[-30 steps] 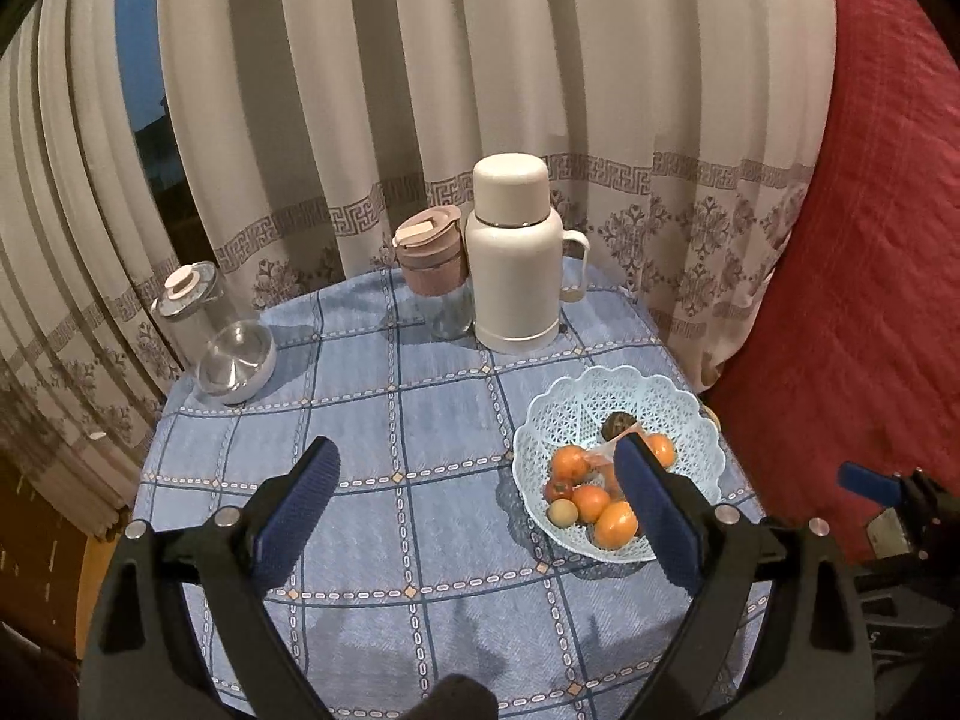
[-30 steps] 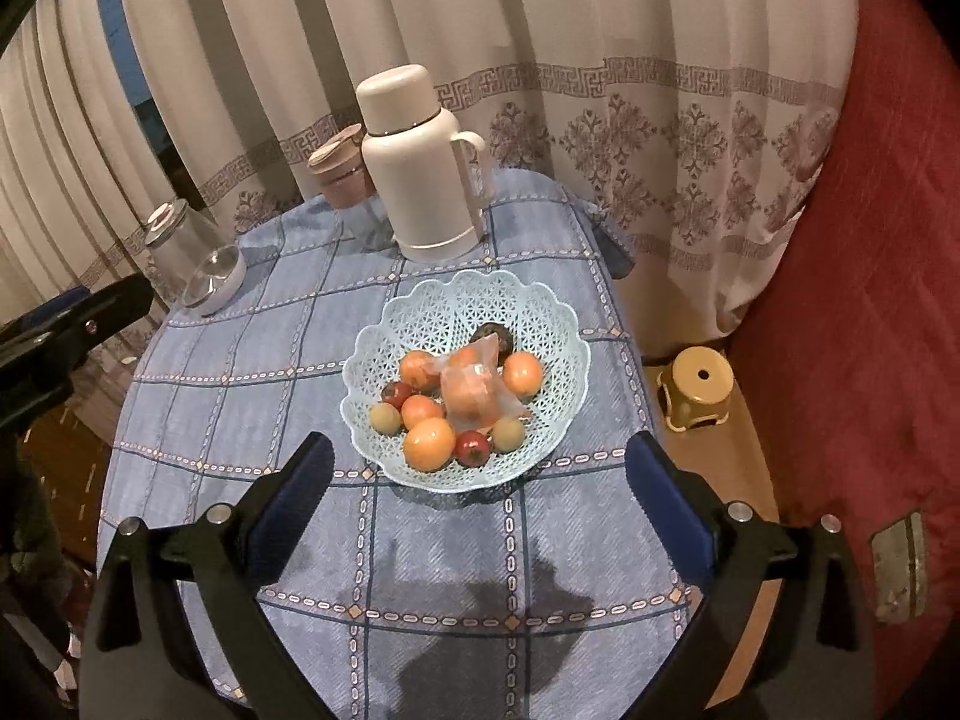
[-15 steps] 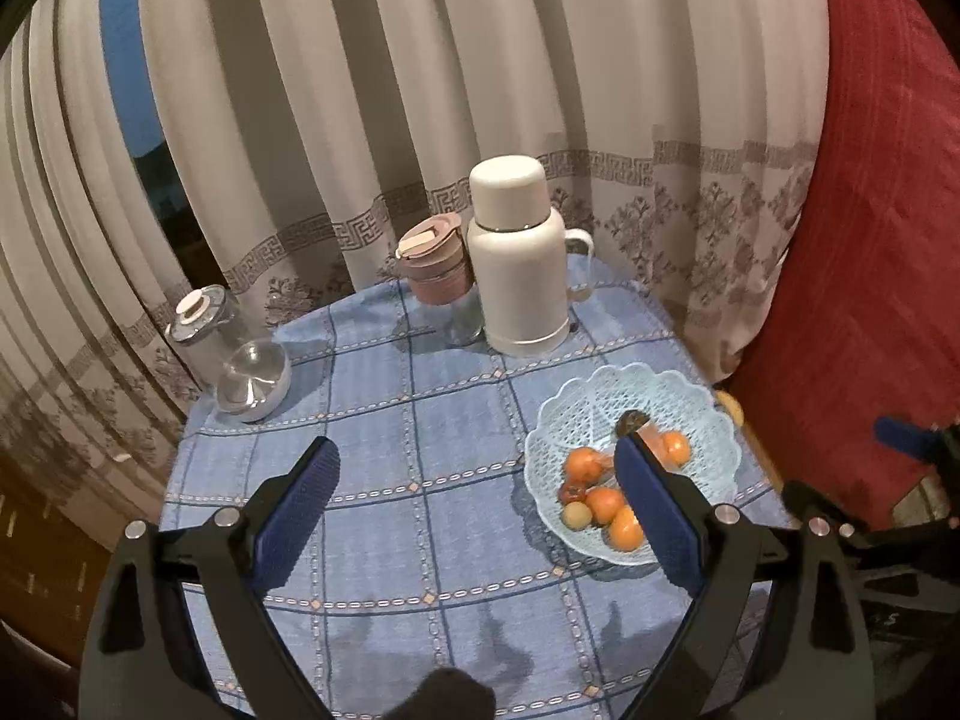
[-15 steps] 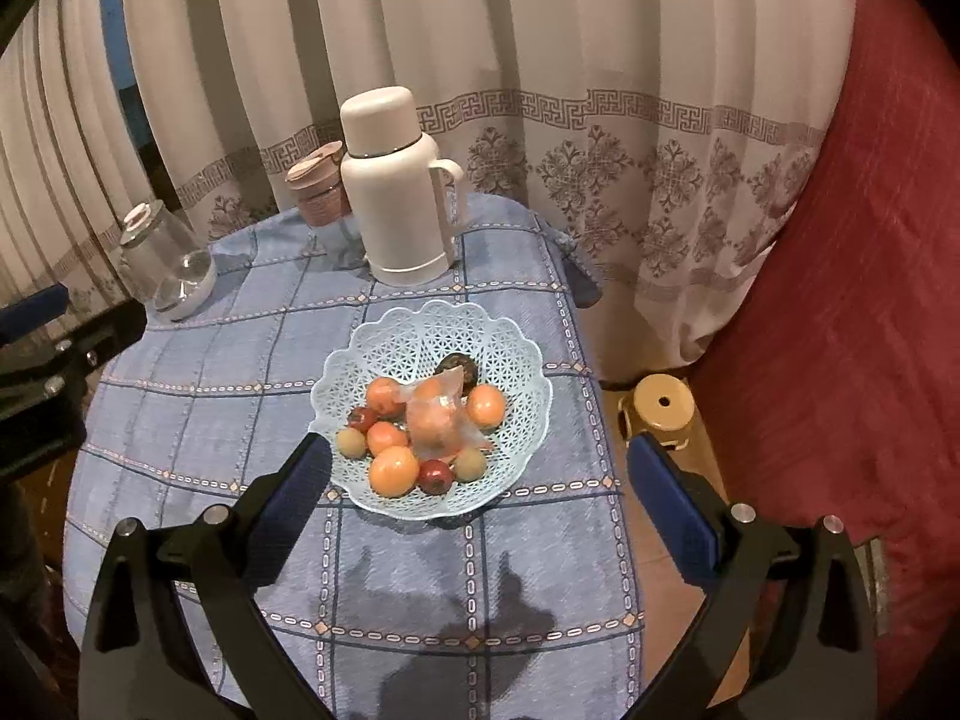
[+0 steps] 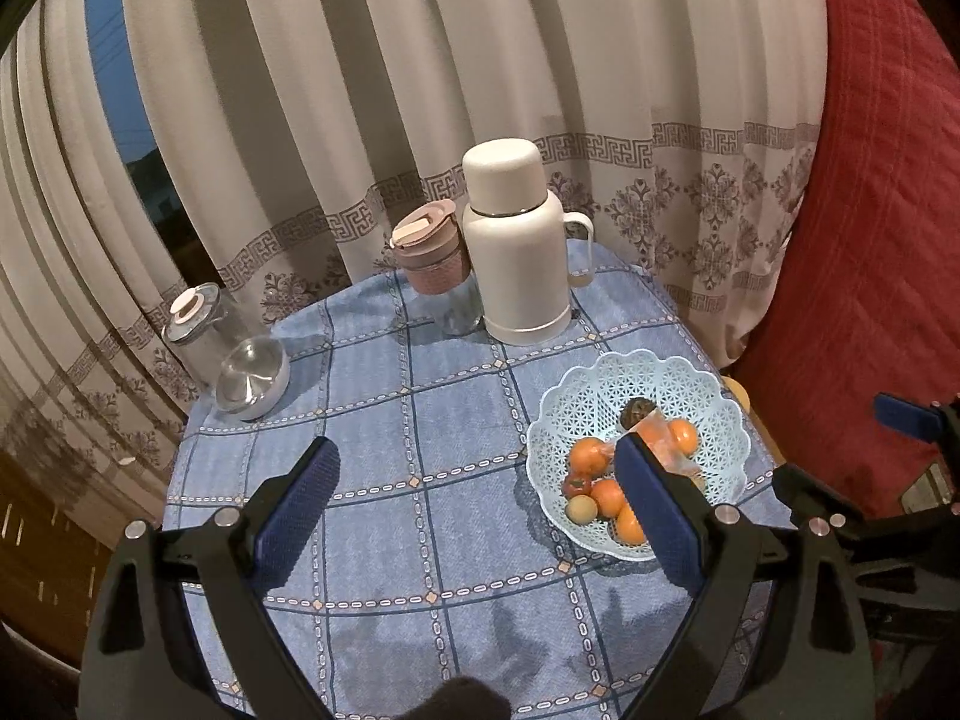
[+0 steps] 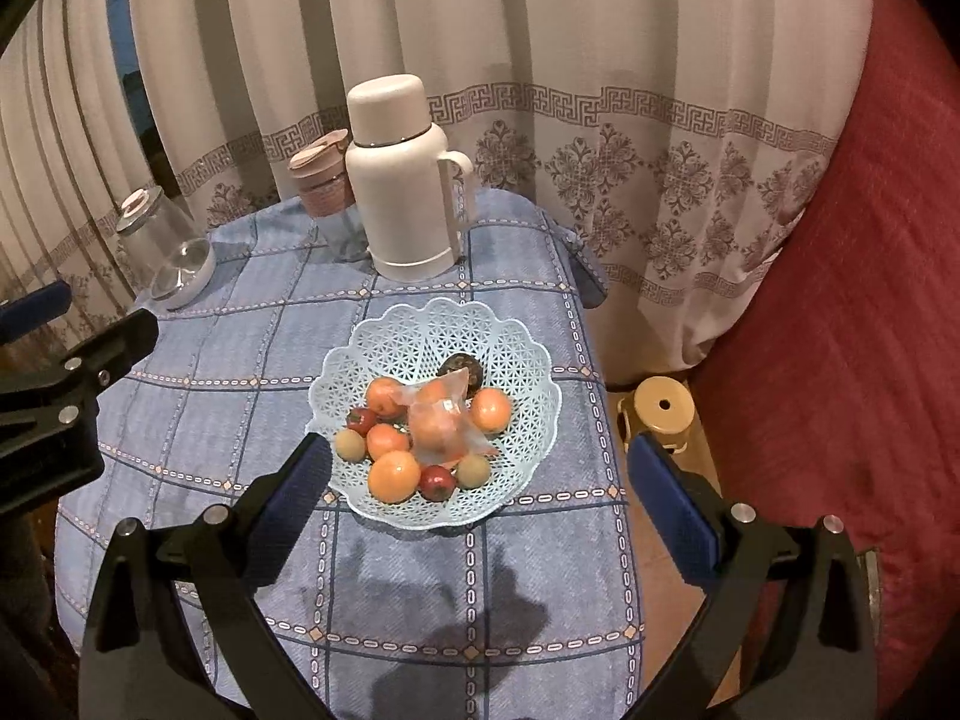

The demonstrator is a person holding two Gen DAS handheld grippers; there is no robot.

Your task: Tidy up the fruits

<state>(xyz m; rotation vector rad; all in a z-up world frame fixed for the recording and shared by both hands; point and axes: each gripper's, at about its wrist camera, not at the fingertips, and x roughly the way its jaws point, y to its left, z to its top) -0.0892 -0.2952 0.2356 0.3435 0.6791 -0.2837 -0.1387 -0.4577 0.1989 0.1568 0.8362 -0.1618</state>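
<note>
A pale blue lattice basket (image 6: 528, 360) sits on the bench (image 6: 240, 360), which is covered with a blue checked cloth. Inside the basket lie the fruits (image 6: 393, 476): several oranges, two small red ones, two small yellow-green ones and a dark one at the back. A clear bag (image 6: 441, 420) holding an orange rests on top of the pile, at the middle of the basket.

Behind the basket stands a white flask (image 6: 405, 180) with a handle. Just beside the flask, on the far side from the basket's right rim, is a pink-lidded cup (image 6: 321, 177). Well to the left of the basket, at the bench edge, are a glass jar (image 6: 141, 222) and a steel bowl (image 6: 183, 273). A curtain (image 6: 540, 60) hangs behind the bench. Below the basket's right side, on the floor, is a small yellow stool (image 6: 660, 414).

The right gripper (image 6: 477, 495) hovers in front of the basket, spread wide and holding nothing. The left gripper (image 5: 474, 492) hangs to the left of the basket, also spread wide and empty.

All the fruit appears to be in the basket and none lies loose on the cloth. The task looks either nearly finished or not begun; the bagged orange may be what is left to handle.
</note>
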